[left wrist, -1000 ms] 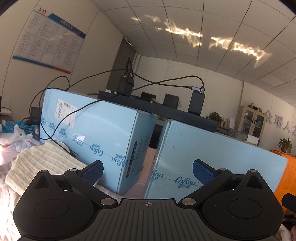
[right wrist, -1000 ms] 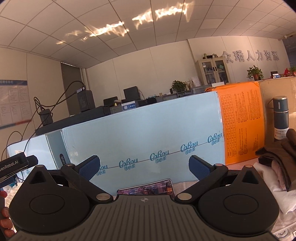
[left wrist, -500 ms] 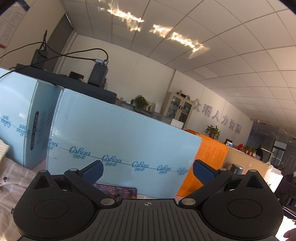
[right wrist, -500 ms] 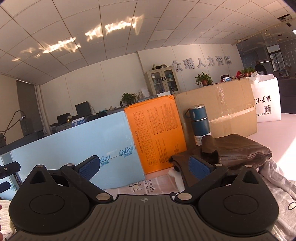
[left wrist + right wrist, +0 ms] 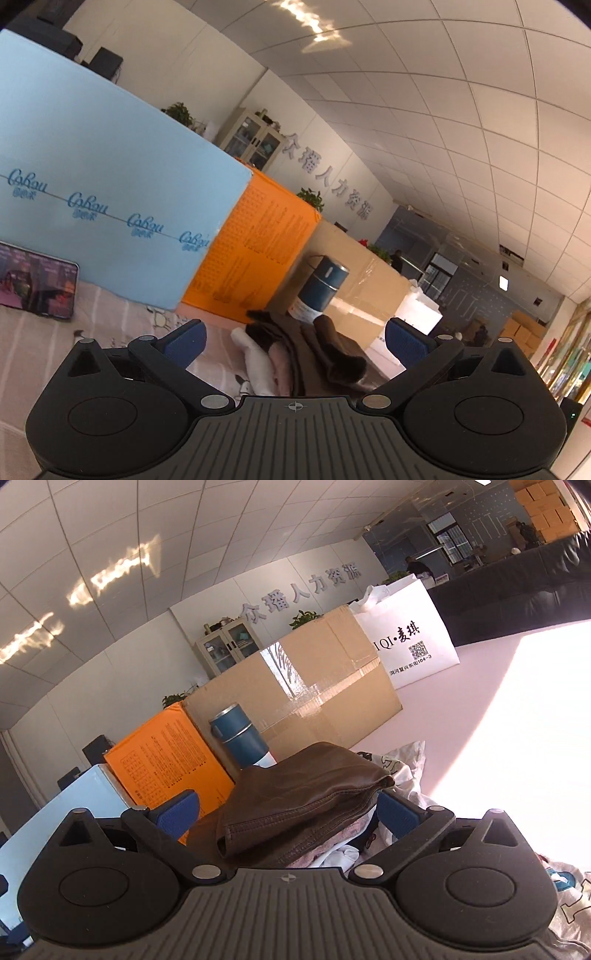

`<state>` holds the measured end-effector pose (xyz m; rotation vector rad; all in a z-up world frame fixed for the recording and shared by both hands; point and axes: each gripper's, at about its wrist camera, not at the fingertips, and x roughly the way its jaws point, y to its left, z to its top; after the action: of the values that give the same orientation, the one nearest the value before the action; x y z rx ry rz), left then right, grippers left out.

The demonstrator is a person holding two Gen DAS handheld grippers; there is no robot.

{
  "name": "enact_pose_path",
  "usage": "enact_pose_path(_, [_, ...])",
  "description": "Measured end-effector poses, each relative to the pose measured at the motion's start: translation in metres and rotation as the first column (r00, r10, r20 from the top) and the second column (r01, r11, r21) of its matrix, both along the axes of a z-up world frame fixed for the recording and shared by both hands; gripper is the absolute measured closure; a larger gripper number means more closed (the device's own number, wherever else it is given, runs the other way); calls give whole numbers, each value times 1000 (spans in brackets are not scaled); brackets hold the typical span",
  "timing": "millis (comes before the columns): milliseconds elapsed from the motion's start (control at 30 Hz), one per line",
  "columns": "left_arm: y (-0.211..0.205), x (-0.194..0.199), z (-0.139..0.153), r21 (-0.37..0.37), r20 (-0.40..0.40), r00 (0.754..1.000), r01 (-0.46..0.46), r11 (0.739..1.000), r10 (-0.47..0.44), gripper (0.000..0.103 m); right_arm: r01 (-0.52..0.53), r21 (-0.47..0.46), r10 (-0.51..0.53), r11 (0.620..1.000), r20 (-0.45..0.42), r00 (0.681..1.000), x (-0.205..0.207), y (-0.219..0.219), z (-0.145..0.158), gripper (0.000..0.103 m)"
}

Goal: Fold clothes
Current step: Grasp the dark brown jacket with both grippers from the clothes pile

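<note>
A pile of clothes lies on the table's right side, topped by a folded brown leather garment [image 5: 306, 797] with pink and white pieces [image 5: 340, 849] under it. My right gripper [image 5: 286, 814] is open just in front of the pile, and the brown garment fills the space between its blue pads without being clamped. In the left wrist view the same pile [image 5: 310, 350] lies a little farther off, brown on top and a pale pink piece [image 5: 264, 369] at its left. My left gripper [image 5: 295, 341] is open and holds nothing.
A light blue box [image 5: 110, 199], an orange box [image 5: 258, 251] and a cardboard box [image 5: 317, 686] line the far side. A blue flask [image 5: 243, 742] stands behind the pile. A phone [image 5: 37, 284] leans on the blue box. A white shopping bag [image 5: 410, 638] stands at right.
Both grippers have swung to the right, from facing the blue boxes to facing the clothes pile. The right one has come close to the brown garment. Both stay open.
</note>
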<state>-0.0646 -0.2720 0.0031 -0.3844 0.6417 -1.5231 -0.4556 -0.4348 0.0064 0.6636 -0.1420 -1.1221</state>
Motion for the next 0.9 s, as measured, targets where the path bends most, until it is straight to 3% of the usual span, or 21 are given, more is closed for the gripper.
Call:
enact_pose_path(67, [-23, -6, -14, 19, -94, 993, 73, 997, -71, 0, -5, 44, 2, 999, 62, 998, -13, -17, -8, 0])
enact_pose_path(200, [-59, -19, -41, 39, -210, 965, 166, 985, -155, 0, -85, 161, 54, 983, 190, 980, -19, -60, -25, 0])
enact_pose_path(467, [-110, -21, -75, 92, -386, 904, 237, 967, -185, 0, -153, 357, 1, 922, 391, 920, -23, -146, -62, 0])
enact_pose_path(567, [-127, -21, -88, 97, -420, 887, 257, 962, -194, 0, -147, 332, -9, 932, 425, 905, -20, -160, -73, 0])
enact_pose_path(733, [-154, -29, -105, 123, -431, 878, 284, 951, -207, 0, -196, 294, 49, 936, 443, 895, -14, -172, -90, 2])
enact_pose_path(900, [-164, -32, -110, 58, -420, 872, 302, 952, -251, 0, -207, 230, 70, 951, 491, 868, -21, -167, -90, 9])
